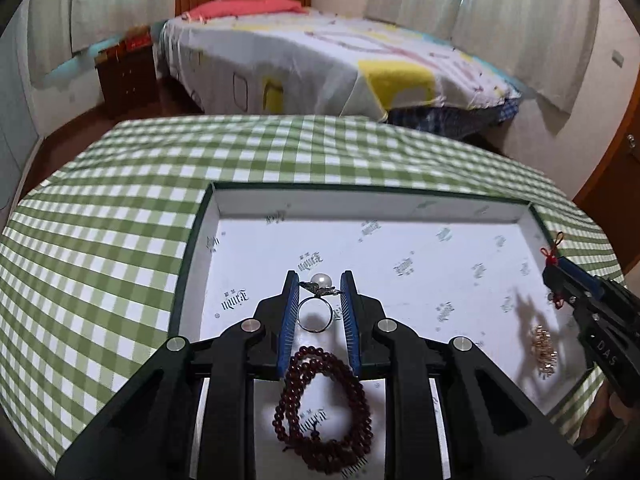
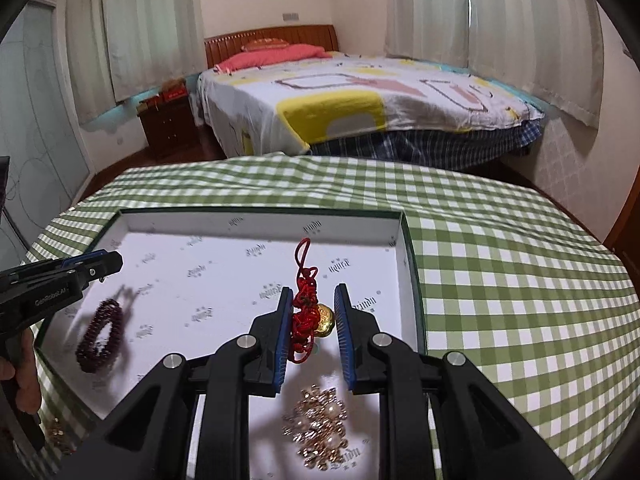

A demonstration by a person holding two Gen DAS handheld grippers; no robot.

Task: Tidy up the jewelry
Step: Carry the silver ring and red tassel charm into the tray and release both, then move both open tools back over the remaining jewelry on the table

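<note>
My left gripper [image 1: 319, 286] is shut on a silver ring [image 1: 315, 317] with a pearl [image 1: 322, 279], held just above the white floor of a shallow green-rimmed box [image 1: 188, 268]. Under its fingers a dark red bead bracelet [image 1: 322, 408] lies in the box. My right gripper [image 2: 313, 294] is shut on a red knotted charm [image 2: 304, 312] with a gold piece [image 2: 325, 316], over the same box [image 2: 412, 280]. Below it lies a gold and pearl cluster [image 2: 320, 428]. The left wrist view shows the right gripper [image 1: 560, 280] at its right edge; the left gripper [image 2: 114, 261] shows at the far left.
The box sits on a table with a green checked cloth [image 1: 100, 220]. Behind the table stands a bed [image 1: 320, 60] with a wooden nightstand [image 1: 128, 76] beside it. More gold jewelry [image 2: 56, 436] lies on the cloth outside the box's near left corner.
</note>
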